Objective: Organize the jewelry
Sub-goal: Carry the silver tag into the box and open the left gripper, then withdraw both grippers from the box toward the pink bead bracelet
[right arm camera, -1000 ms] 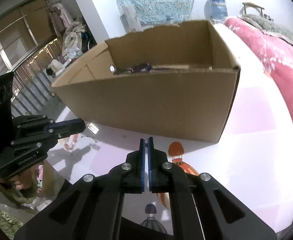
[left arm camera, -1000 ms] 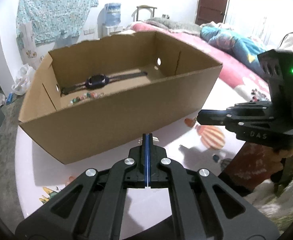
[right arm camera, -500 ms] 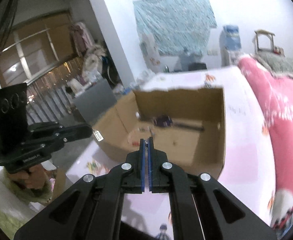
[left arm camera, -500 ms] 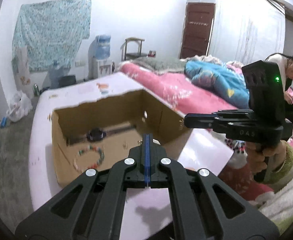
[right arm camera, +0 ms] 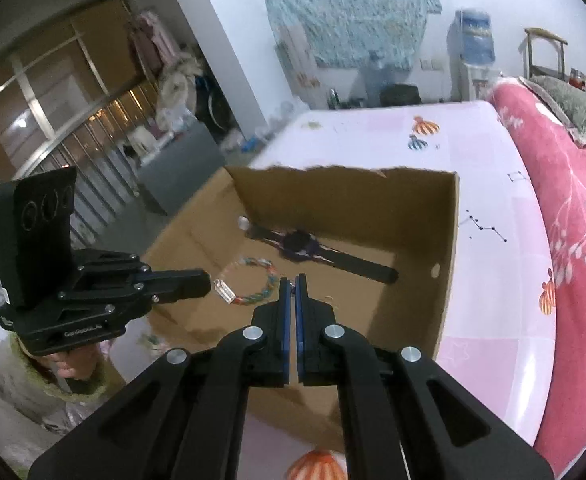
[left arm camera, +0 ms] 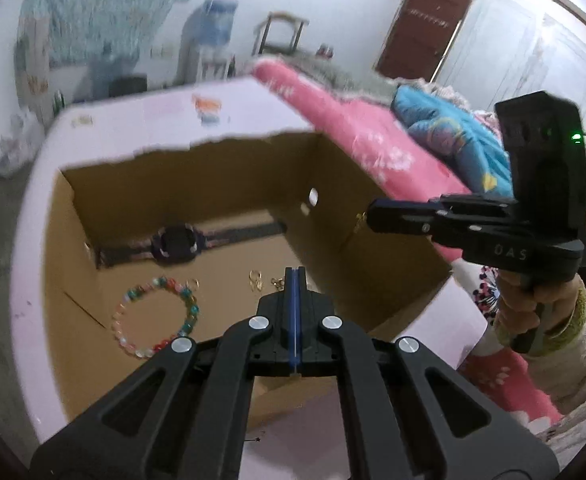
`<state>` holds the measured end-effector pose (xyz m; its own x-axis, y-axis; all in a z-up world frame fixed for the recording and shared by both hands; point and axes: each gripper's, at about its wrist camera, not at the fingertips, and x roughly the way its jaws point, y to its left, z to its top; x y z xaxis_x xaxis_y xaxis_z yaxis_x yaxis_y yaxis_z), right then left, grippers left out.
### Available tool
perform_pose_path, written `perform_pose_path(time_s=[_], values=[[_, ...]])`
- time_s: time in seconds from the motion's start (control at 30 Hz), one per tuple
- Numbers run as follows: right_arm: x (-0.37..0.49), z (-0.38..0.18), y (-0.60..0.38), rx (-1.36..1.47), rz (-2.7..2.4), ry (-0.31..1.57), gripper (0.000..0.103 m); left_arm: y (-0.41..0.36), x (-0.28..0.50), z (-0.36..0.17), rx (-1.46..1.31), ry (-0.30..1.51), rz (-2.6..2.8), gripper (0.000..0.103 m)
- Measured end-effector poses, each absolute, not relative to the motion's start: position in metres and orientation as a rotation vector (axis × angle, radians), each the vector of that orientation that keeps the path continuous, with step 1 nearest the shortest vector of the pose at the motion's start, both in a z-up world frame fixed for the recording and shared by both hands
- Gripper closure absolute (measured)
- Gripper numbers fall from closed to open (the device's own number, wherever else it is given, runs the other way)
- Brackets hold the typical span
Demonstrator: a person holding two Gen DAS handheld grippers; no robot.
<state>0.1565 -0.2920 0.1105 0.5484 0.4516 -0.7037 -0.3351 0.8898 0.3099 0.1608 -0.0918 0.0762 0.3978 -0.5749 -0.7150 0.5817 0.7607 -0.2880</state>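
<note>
An open cardboard box (left arm camera: 381,248) (right arm camera: 449,248) stands on the pink-and-white table. Inside lie a dark watch (left arm camera: 177,242) (right arm camera: 305,246), a coloured bead bracelet (left arm camera: 155,316) (right arm camera: 267,280) and small gold earrings (left arm camera: 256,279). My left gripper (left arm camera: 294,274) (right arm camera: 209,284) is shut on a small clear hair clip (right arm camera: 225,291) and hovers over the box's near left part. My right gripper (right arm camera: 292,280) (left arm camera: 367,216) is shut on a small gold piece (left arm camera: 359,219) and hovers over the box's right side.
The table (right arm camera: 493,280) (left arm camera: 29,240) extends around the box. A bed with a pink cover (right arm camera: 573,200) (left arm camera: 353,128) lies along the right. A water dispenser (left arm camera: 213,36) and a chair (left arm camera: 281,32) stand at the far wall.
Both grippers have risen from table level in front of the box to above its open top, so the box's inside now shows from above. Both stayed shut.
</note>
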Motion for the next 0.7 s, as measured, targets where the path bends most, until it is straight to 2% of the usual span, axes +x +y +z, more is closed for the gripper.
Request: perform_pose_path(time_s=[0.2, 0.27, 0.33, 0.7], values=[[0.174, 0.102, -0.302, 0.157, 0.450, 0.910, 0.099, -0.095, 0.184, 0.051, -0.029, 1.014, -0.709, 0.103], [0.178, 0.102, -0.307, 0.175, 0.451, 0.914, 0.092, -0.096, 0.185, 0.049, -0.035, 1.020, -0.706, 0.101], [0.179, 0.103, -0.312, 0.195, 0.454, 0.906, 0.075, -0.095, 0.188, 0.047, -0.040, 1.023, -0.703, 0.095], [0.162, 0.127, -0.330, 0.233, 0.407, 0.816, 0.072, -0.083, 0.182, 0.066, -0.027, 0.929, -0.652, 0.091]])
